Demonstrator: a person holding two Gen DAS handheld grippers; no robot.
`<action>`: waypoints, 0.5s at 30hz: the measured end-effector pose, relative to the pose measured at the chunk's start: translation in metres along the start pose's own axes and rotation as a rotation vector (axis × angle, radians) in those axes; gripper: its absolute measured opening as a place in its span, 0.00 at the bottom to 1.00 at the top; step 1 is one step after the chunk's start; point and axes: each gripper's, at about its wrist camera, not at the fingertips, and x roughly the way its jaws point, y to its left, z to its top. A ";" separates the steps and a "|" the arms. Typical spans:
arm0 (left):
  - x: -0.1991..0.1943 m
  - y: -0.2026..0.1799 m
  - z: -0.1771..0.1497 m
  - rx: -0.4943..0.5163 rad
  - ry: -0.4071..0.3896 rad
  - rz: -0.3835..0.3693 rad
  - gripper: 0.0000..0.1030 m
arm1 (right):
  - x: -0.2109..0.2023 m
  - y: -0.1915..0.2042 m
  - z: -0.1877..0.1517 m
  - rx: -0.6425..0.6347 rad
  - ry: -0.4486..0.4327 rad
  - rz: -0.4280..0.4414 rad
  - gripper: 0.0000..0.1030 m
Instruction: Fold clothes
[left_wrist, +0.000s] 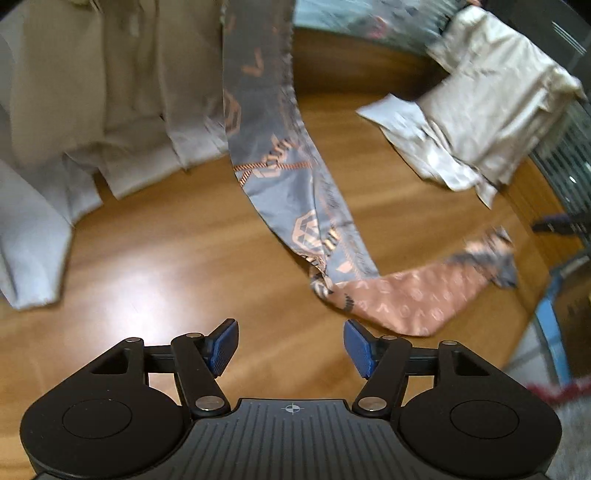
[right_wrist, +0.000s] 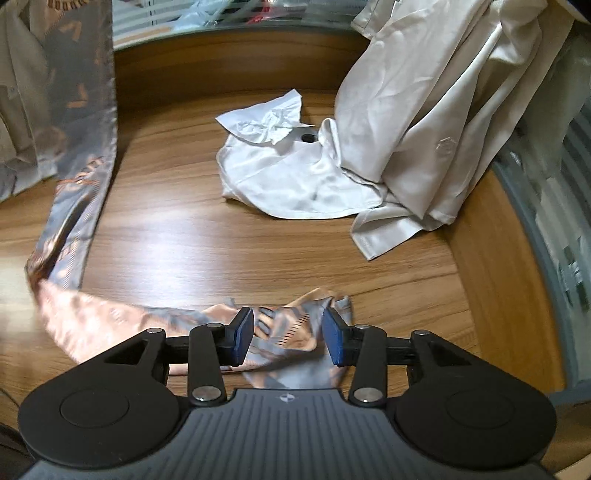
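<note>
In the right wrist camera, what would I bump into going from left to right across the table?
Patterned grey-and-pink scarf → crumpled white cloth → shiny cream garment.

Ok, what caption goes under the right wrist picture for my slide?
Open right tool poised over the patterned scarf's crumpled end on the wooden table.

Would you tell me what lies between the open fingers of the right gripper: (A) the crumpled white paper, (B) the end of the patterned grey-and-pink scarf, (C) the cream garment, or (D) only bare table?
B: the right gripper is open, its fingers either side of the patterned scarf's bunched end.
</note>
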 end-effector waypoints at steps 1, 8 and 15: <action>0.002 0.003 0.007 -0.006 -0.010 0.013 0.64 | -0.001 0.001 -0.001 0.009 0.000 0.013 0.45; 0.008 0.015 0.061 -0.012 -0.097 0.070 0.64 | -0.001 0.010 -0.002 0.045 0.000 0.079 0.45; 0.014 0.016 0.118 0.013 -0.172 0.114 0.64 | 0.005 0.020 -0.001 0.066 0.009 0.125 0.45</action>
